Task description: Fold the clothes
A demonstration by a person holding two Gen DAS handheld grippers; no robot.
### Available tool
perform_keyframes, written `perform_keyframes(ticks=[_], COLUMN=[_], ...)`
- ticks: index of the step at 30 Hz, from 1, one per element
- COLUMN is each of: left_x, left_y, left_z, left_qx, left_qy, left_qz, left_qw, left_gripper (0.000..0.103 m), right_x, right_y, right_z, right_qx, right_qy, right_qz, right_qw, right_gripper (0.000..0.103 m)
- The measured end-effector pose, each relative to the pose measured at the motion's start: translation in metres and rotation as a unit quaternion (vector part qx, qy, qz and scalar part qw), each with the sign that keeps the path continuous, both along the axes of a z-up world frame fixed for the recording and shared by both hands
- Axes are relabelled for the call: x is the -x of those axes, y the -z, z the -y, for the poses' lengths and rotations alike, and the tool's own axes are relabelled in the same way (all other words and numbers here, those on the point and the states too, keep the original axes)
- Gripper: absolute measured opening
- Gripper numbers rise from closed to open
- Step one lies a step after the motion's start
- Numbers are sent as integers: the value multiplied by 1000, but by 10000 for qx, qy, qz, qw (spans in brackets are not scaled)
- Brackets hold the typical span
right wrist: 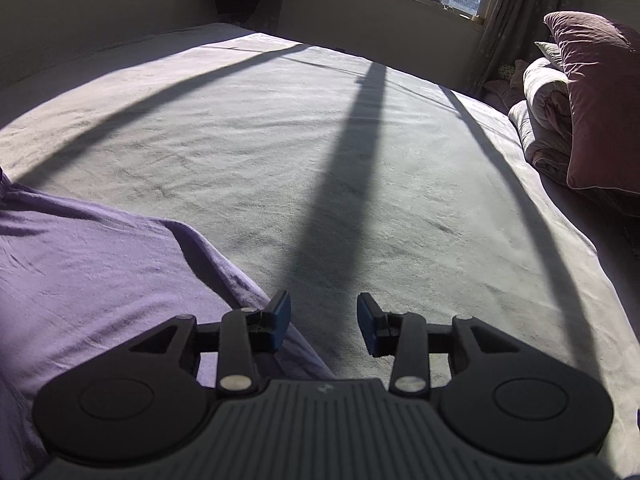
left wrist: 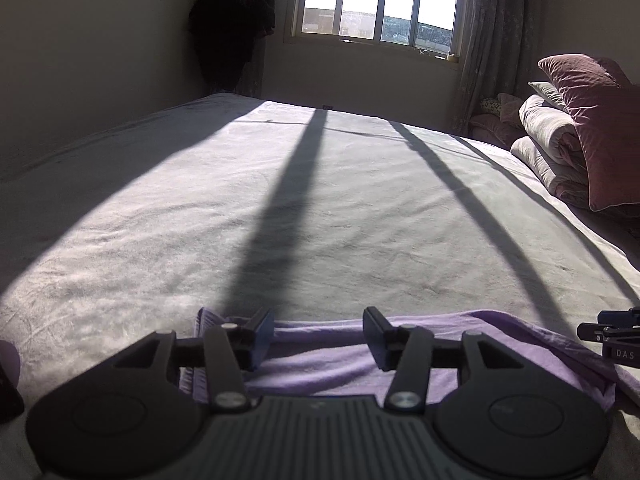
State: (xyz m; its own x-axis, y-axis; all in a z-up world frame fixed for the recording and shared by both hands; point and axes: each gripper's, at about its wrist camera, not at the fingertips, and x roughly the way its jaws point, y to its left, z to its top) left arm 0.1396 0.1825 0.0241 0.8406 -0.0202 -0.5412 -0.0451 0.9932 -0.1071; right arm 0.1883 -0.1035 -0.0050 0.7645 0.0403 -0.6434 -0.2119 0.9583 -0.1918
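1. The purple garment (right wrist: 92, 264) is judged light, soft and limp; it is best taken at an edge or corner.
2. It lies flat on the bed (left wrist: 320, 208), under the released left claw (left wrist: 319, 334).
3. The right claw (right wrist: 324, 322) is released beside its edge.
4. Sun from the window (left wrist: 376, 0) stripes the bed; pillows (left wrist: 592, 128) are stacked well apart.

shirt (left wrist: 320, 360) lies on the bed's (left wrist: 280, 208) near edge, pillows (left wrist: 592, 128) far right (window (left wrist: 376, 0) behind)
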Motion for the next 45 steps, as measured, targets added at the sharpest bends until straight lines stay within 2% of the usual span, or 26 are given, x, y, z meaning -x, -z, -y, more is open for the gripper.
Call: perform_keyframes(ticks=[12, 18, 23, 31, 39, 44, 45], left_x=[-1, -8, -10, -8, -5, -9, -10], left_y=[1, 8, 16, 30, 40, 43, 43], left_z=[75, 111, 146, 191, 220, 224, 224], left_qx=[-169, -16, 105, -20, -23, 19, 53], left_qy=[632, 872, 1182, 1780, 2057, 2041, 2028], left_qz=[-173, -349, -446, -577, -628, -660, -680], left_qw=[9977, 9956, 9919, 9823, 9766, 9767, 9768], left_gripper=[51, 51, 51, 48, 47, 44, 44], right_x=[34, 53, 72, 100, 128, 139, 140], right_y=[-5, -8, -11, -13, -10, 5, 8], right_z=[73, 112, 148, 198, 228, 236, 237], right_qx=[-42, -66, -100, -5, -253, -255, -249], right_qy=[199, 331, 479, 781, 698, 467, 488], right_qz=[-66, -122, -184, -198, -568, -960, -997], right_qw=[9998, 9994, 9986, 9967, 9956, 9940, 9935], right_gripper=[43, 43, 43, 43, 43, 43, 38])
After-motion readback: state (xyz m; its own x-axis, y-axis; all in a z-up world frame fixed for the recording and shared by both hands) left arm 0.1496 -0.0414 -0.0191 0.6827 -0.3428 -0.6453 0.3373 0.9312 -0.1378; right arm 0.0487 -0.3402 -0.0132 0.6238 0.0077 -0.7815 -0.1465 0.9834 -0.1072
